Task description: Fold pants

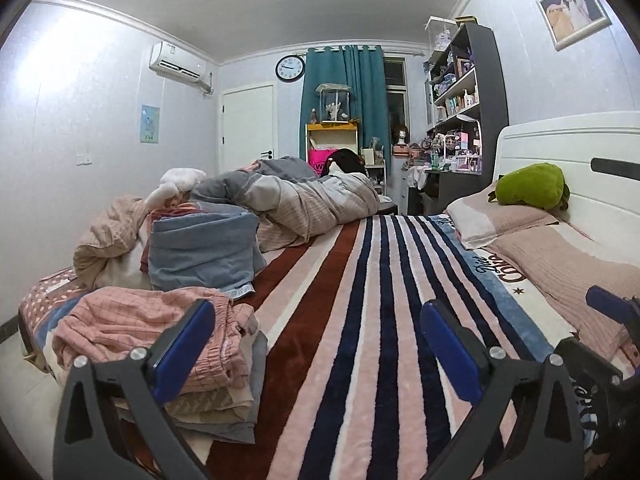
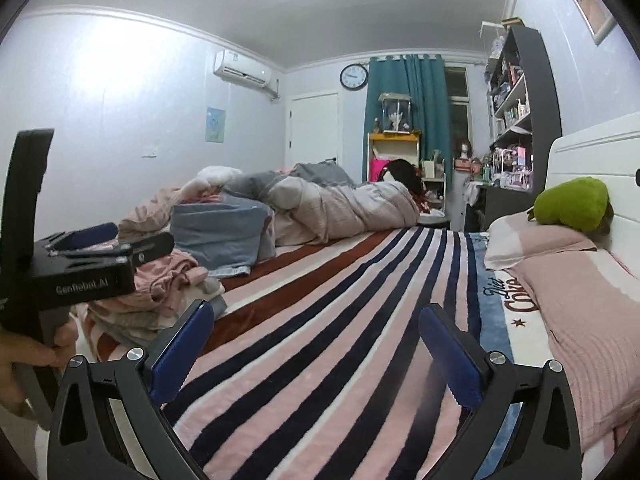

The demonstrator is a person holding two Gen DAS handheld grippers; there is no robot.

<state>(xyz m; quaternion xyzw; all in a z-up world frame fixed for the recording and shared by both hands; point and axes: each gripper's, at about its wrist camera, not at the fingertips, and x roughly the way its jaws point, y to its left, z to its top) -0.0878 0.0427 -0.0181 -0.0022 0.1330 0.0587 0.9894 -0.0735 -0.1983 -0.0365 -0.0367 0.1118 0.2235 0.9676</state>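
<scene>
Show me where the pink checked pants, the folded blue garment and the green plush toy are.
pink checked pants [image 1: 132, 320], left wrist view, top surface.
folded blue garment [image 1: 204, 252], left wrist view, front face.
green plush toy [image 1: 532, 184], left wrist view, body middle.

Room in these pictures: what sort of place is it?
A bedroom in a home, most likely: a bed with a striped blanket, pillows against a white headboard, and a crowded bookshelf by the curtained window.

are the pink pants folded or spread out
Folded: the pink pants sit compact atop a clothes stack, not spread on the bed.

Left tongs [image 1: 316, 322] gape empty over striped blanket [image 1: 360, 300], beside folded pants [image 1: 160, 332].
</scene>
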